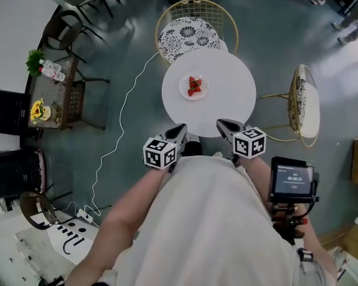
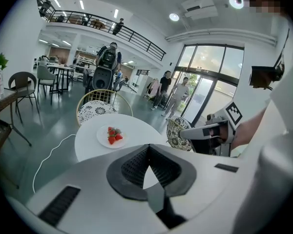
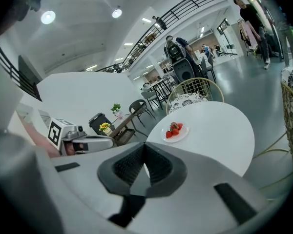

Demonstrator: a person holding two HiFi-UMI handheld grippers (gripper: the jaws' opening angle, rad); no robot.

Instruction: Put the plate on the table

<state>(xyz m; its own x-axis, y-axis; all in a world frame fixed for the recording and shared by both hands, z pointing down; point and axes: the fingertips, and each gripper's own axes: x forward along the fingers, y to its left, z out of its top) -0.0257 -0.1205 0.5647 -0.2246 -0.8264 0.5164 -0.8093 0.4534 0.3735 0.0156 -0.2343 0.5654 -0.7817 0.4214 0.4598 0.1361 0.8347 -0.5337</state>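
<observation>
Room: grey floor (image 1: 125, 46) around a round white table (image 1: 230, 97).
Chair: gold wire chair (image 1: 194, 31) beyond the table.
Plate: white plate (image 1: 183, 89) holding strawberries (image 1: 194, 86), resting near the table's middle.
Left gripper (image 1: 181, 128): jaws pressed together, empty, by the table's near edge.
Right gripper (image 1: 222, 124): jaws pressed together, empty, over the near edge.

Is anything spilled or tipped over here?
No, nothing stands out. The plate sits flat on the round white table, with the strawberries piled on it and none spilled off.
</observation>
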